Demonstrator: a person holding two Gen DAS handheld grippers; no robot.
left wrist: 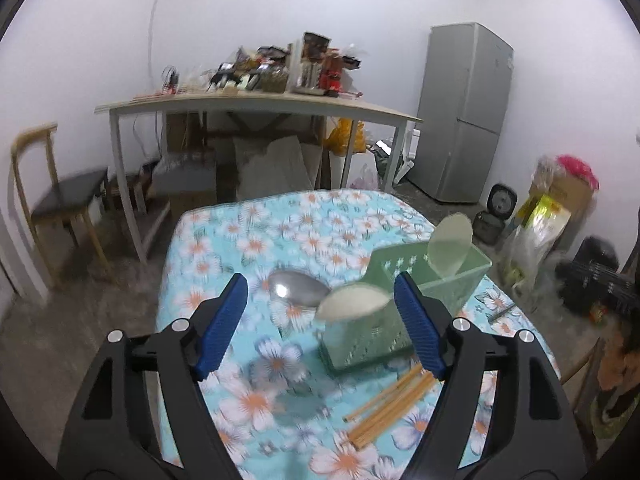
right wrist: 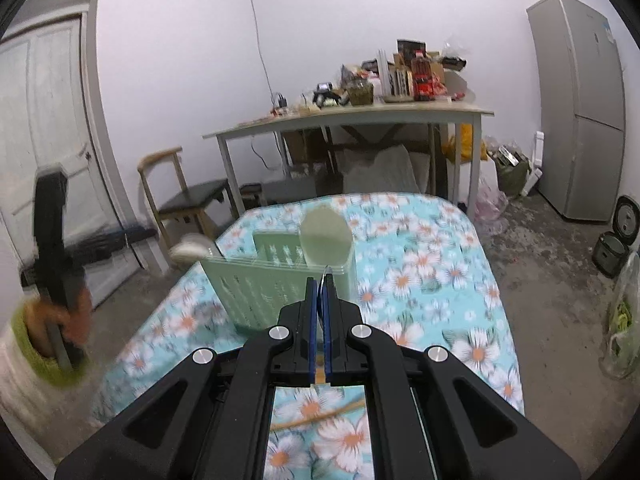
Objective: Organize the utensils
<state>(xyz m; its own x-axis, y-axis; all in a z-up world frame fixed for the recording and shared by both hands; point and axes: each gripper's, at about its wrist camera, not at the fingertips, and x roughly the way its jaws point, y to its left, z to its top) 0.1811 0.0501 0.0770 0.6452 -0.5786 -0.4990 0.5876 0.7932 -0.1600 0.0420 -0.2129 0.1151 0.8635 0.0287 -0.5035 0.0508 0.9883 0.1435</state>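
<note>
Nearest my left view, the left gripper stands wide open with nothing pinched; beyond it the green basket holds two pale spoons and a metal ladle. Chopsticks lie loose on the flowered table. My right gripper is closed, apparently on something thin I cannot identify. I could tip the light basket by clipping its rim or a spoon.

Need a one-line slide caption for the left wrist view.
Left gripper, jaws open, over a floral table; ahead a green caddy holding spoons, chopsticks lying beside it.
</note>
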